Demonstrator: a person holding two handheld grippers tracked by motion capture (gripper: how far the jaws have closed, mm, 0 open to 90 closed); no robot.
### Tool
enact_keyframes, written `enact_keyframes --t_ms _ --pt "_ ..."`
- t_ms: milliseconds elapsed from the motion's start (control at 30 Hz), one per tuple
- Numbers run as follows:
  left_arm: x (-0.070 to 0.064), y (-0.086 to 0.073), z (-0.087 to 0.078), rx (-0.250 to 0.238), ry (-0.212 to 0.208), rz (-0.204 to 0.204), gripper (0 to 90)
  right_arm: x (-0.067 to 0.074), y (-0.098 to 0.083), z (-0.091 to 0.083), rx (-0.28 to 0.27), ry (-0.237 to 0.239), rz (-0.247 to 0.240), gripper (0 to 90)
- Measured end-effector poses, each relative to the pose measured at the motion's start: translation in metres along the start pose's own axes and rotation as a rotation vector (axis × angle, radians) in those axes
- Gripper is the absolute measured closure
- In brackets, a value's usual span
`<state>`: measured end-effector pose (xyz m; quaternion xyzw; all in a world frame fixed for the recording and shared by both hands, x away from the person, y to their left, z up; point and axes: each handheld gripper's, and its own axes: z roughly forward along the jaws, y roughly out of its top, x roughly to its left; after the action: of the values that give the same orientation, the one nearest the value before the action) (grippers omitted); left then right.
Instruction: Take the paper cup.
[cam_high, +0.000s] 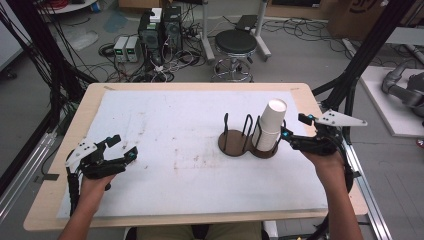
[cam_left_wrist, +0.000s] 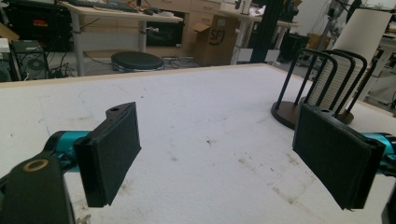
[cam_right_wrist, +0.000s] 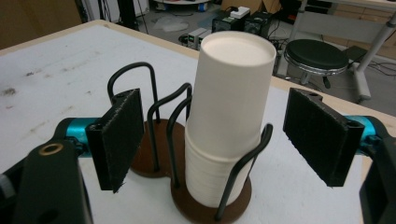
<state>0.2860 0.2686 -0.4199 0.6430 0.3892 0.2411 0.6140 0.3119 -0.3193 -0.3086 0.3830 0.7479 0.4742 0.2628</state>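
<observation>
1. The table (cam_high: 60, 200) has a light wooden top, most of it covered by a white sheet (cam_high: 175, 150) marked with faint brown stains near its middle.

2. The cup holder (cam_high: 240, 142) stands on the sheet, right of the middle. It has a dark brown base of 2 joined round pads with black wire hoops rising from them. In the right gripper view the holder (cam_right_wrist: 154, 154) shows its nearer pad occupied and its farther pad bare.

3. The stack of white paper cups (cam_high: 270, 125) sits upside down in the holder's right pad, leaning a little to the right. In the right gripper view the stack (cam_right_wrist: 229, 121) stands inside the wire hoops, the top cup pushed less far down than the ribbed rims under it. In the left gripper view the cups (cam_left_wrist: 350, 51) show behind the hoops at the right.

4. The right gripper (cam_high: 295, 131) is just beside the stack on its right side. In its own view the gripper (cam_right_wrist: 229, 135) has its jaws spread wide, 1 on each side of the stack, and neither pad touches the cups, so it grasps nothing.

5. The left gripper (cam_high: 122, 147) hovers over the sheet's left part, well apart from the holder. In its own view the gripper (cam_left_wrist: 219, 158) has its jaws released, with only bare sheet between them.
</observation>
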Motion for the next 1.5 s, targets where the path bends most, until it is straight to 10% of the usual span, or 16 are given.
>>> enact_keyframes --t_ms 867,1500 --pt "0.004 -0.001 0.001 0.001 -0.008 -0.013 14.9 -0.016 0.032 0.068 0.158 -0.015 0.044 20.8" --pt "0.004 -0.002 0.002 0.002 -0.011 -0.018 14.9 -0.017 0.044 0.06 0.116 0.001 0.014 34.1"
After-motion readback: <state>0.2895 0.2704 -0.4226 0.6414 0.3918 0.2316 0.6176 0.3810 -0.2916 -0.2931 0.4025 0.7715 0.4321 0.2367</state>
